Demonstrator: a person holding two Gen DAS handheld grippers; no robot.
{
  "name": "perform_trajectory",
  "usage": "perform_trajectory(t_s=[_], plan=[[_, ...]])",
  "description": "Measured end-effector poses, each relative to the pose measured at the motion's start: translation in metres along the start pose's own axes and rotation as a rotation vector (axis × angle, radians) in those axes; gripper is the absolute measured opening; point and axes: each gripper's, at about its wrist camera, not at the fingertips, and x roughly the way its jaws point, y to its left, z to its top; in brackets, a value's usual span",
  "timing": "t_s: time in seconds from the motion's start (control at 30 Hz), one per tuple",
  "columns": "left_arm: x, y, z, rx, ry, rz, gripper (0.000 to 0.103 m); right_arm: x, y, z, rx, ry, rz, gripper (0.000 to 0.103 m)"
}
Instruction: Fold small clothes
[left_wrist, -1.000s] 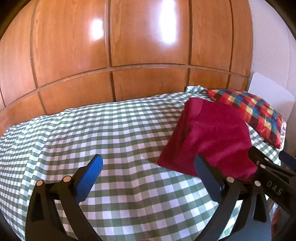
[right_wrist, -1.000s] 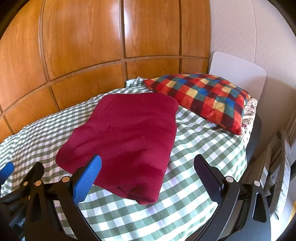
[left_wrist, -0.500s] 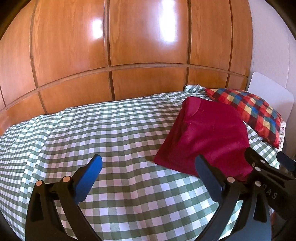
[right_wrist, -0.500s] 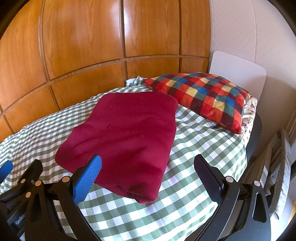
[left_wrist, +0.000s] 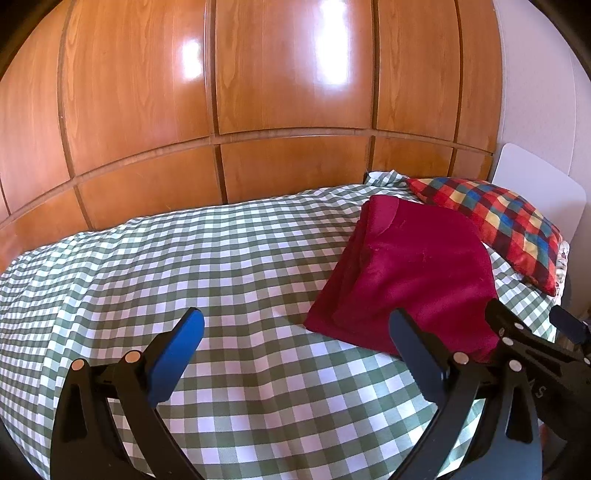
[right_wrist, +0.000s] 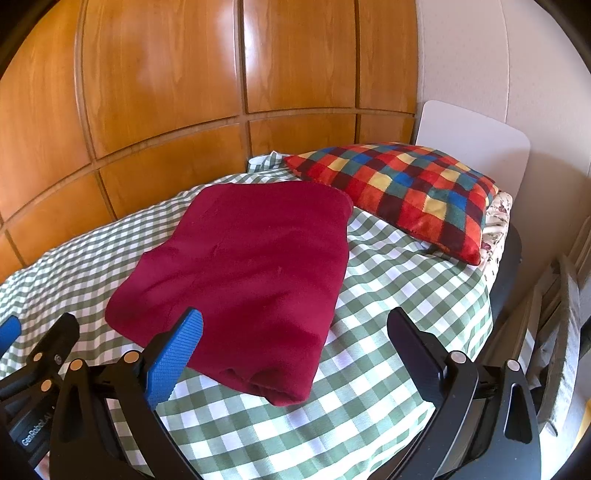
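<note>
Since a second ago I have been easing both tools back a little: the folded red garment is sitting slightly farther up in my right view than it was, and in my left view it is drifting a touch lower and closer to my right finger, while nothing on the bed itself is shifting.

My left gripper is standing wide apart, gripping nothing, hovering above the green-checked bedspread without touching it. Its blue pad is on the left and its black finger is on the right. My right gripper is likewise spread wide and empty, held above the near edge of the bed. In the left view my right tool is showing at the lower right edge, so I am holding the two side by side, level and pointing forward across the bed.

The garment is lying flat on the bedspread just ahead of my right gripper, its near folded corner falling between the spread fingers in that view, and ahead and to the right of my left gripper. Beyond it, the multicoloured checked pillow is resting against a white headboard, its corner just beside the garment's far edge. Farthest off, the glossy wooden wall panels are running behind the bed.
</note>
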Motion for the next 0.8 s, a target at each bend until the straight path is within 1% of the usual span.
perform_trajectory(t_s=[0.3,0.53,0.8], plan=[[-0.0015,-0.0045,0.0,0.023,0.001,-0.002,0.1,-0.001,-0.0063,-0.0007,0.025,-0.001,-0.004,0.099],[-0.0039,-0.0047,0.0,0.019,-0.005,-0.009,0.1,0.0004,-0.0063,-0.0011,0.024,0.002,-0.005,0.099],[-0.0091,-0.0016,0.0002,0.006,-0.013,0.001,0.1,-0.0004,-0.0028,-0.0033,0.021,-0.001,-0.004,0.099]])
